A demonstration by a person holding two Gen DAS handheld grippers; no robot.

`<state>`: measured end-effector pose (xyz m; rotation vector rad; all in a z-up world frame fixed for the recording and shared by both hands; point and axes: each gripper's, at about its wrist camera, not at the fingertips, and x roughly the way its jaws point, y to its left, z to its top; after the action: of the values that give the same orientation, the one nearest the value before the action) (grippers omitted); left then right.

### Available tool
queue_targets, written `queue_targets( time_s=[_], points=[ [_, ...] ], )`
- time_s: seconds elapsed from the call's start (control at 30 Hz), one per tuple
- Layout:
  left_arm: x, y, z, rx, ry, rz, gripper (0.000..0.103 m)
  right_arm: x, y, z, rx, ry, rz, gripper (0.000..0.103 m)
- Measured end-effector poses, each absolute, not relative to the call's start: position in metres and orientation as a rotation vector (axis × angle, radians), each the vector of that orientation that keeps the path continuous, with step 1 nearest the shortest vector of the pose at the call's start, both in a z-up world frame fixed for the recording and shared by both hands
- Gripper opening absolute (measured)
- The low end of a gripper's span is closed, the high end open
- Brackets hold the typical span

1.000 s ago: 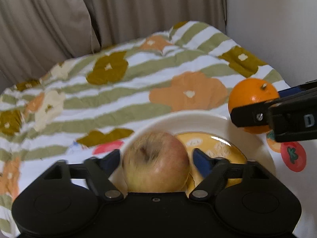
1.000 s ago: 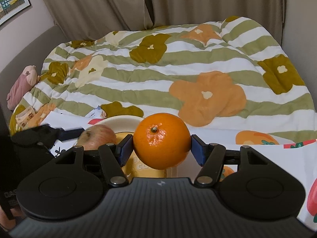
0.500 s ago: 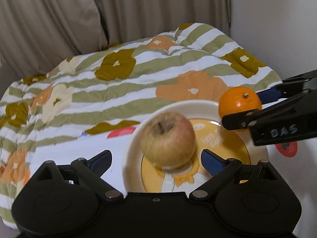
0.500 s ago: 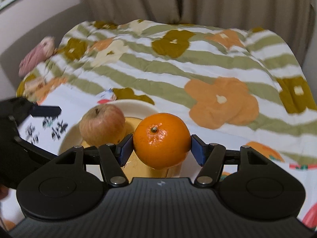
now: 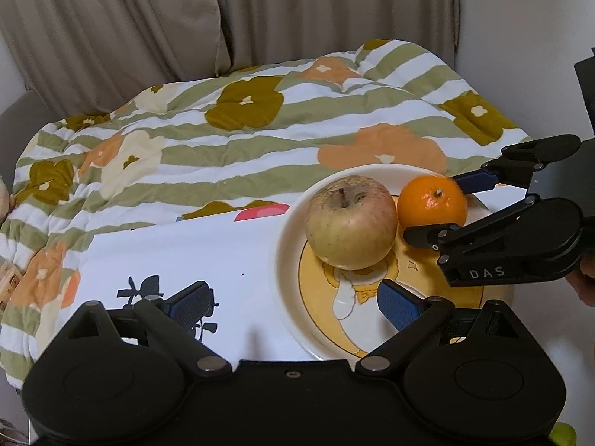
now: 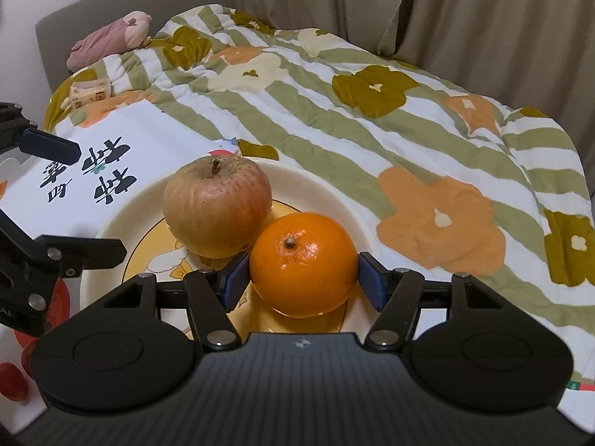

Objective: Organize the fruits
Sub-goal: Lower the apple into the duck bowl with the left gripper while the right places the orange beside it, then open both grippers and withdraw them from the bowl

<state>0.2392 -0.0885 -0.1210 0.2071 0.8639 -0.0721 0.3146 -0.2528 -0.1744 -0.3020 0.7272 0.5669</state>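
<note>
The round orange mandarin w/ a small brown stem (image 6: 303, 264) is sitting on the cream plate w/ a yellow cartoon centre (image 6: 319, 193), touching the blotchy red-yellow apple (image 6: 217, 206) on its left in the right wrist view. The right gripper (image 6: 303, 278) is clamping the mandarin, blue pads pressing on both sides; seen from the left wrist view it is reaching in from the right edge (image 5: 446, 208). The apple (image 5: 351, 221) is resting upright, stem up, on the plate (image 5: 293, 230), apart from any finger. The left gripper (image 5: 293, 304) is hanging wide open & holding nothing, just in front of the plate's near rim, w/ its right blue pad (image 5: 398, 304) over the plate. The plate is lying on a white printed sheet w/ black characters (image 6: 122, 156), which is spreading over a green-striped floral quilt (image 6: 372, 119). Beige curtains (image 5: 148, 18) are hanging behind.
</note>
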Motion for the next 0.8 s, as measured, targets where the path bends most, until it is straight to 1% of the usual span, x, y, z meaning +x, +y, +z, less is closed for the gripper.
queue_targets(
  time_s=[0.03,0.07,0.17,0.4,0.8],
  points=[
    [0.238,-0.088,-0.120,0.204,0.863,-0.069,0.099,0.313,-0.252,-0.173,-0.309,0.708,0.561,0.091],
    [0.237,-0.087,-0.119,0.199,0.861,-0.066,0.099,0.310,-0.252,-0.170,-0.320,0.683,0.543,0.103],
    [0.235,-0.085,-0.117,0.181,0.861,-0.057,0.099,0.305,-0.256,-0.163,-0.304,0.647,0.518,0.103],
    [0.228,-0.082,-0.108,0.163,0.840,-0.053,0.099,0.298,-0.262,-0.150,-0.247,0.675,0.502,0.103],
    [0.194,-0.073,-0.072,0.173,0.749,-0.069,0.099,0.257,-0.264,-0.103,-0.195,0.653,0.434,0.103]
  ],
)
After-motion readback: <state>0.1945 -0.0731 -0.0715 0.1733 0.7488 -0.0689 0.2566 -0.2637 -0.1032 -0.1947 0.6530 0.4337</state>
